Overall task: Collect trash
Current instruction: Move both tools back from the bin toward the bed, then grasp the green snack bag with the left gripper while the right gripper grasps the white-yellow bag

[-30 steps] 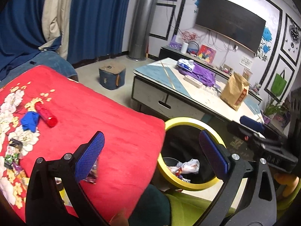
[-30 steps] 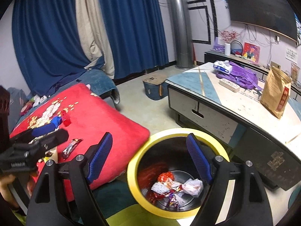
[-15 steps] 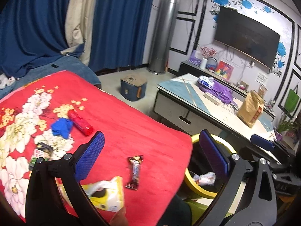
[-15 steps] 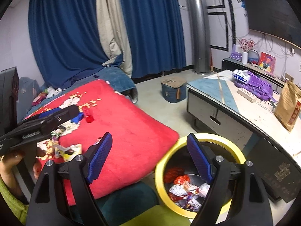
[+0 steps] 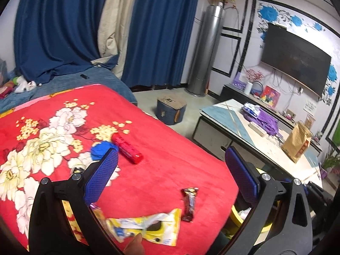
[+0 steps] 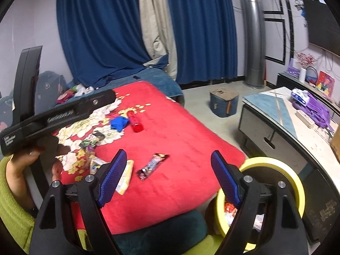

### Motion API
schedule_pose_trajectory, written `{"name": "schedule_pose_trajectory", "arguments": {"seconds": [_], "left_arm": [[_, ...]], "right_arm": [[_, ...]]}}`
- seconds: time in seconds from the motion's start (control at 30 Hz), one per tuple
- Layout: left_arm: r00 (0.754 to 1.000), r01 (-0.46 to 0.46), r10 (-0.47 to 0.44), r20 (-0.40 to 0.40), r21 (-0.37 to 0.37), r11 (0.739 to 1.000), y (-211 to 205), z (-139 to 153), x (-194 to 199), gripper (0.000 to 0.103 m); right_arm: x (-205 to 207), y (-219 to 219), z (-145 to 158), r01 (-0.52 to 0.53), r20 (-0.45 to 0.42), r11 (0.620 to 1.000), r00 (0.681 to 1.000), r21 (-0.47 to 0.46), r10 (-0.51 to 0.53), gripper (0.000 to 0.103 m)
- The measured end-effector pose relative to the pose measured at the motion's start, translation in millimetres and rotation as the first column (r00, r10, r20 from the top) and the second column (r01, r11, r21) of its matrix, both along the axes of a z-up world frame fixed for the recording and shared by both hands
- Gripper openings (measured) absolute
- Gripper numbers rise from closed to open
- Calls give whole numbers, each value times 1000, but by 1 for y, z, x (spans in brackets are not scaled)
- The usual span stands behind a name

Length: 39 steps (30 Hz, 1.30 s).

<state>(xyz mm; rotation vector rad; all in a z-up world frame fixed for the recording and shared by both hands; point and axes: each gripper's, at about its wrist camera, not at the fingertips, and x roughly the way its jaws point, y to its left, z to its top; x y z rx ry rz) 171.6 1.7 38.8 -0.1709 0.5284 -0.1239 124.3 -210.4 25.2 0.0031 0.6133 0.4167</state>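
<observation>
Trash lies on a red flowered blanket [image 5: 148, 148]: a dark candy-bar wrapper [image 5: 189, 204] [image 6: 153, 166], a yellow and white wrapper [image 5: 148, 227] [image 6: 124, 176], a red tube [image 5: 127, 148] [image 6: 135, 121], a crumpled blue piece [image 5: 101, 151] [image 6: 119, 123] and small colourful wrappers [image 6: 91, 142]. A yellow-rimmed bin [image 6: 274, 182] [image 5: 240, 216] stands at the blanket's right corner with wrappers inside. My left gripper [image 5: 171, 174] is open and empty above the blanket. My right gripper [image 6: 167, 178] is open and empty between blanket and bin.
A low coffee table [image 5: 255, 133] stands to the right with a purple bag [image 5: 266, 121] and a brown paper bag [image 5: 297, 144]. A blue box [image 5: 171, 111] sits on the floor. Blue curtains [image 5: 63, 25], a silver column [image 5: 204, 51] and a TV [image 5: 295, 57] line the walls.
Both grippers have swung left and up from over the bin toward the blanket. The blanket's trash has come into view; the bin has slid to the lower right.
</observation>
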Motion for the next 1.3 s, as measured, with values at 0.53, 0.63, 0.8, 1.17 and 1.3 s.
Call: {"name": "schedule_pose_trajectory", "arguments": {"seconds": [0.53, 0.63, 0.8, 1.17, 1.3], "left_arm": [[970, -224, 222, -102, -4, 975, 101, -25, 13, 92], [962, -239, 237, -133, 3, 971, 113, -35, 16, 92], [950, -244, 240, -197, 4, 970, 132, -58, 24, 92], [933, -220, 171, -317, -124, 968, 159, -106, 39, 73], [926, -218, 145, -348, -178, 960, 165, -118, 42, 67]], "right_arm": [[12, 86, -36, -145, -89, 989, 986, -32, 142, 79], [16, 100, -45, -165, -104, 985, 982, -48, 159, 79], [25, 114, -59, -187, -141, 980, 974, -68, 176, 79], [58, 108, -80, -176, -228, 983, 960, -55, 160, 64], [65, 112, -88, -200, -262, 978, 948, -55, 179, 60]]}}
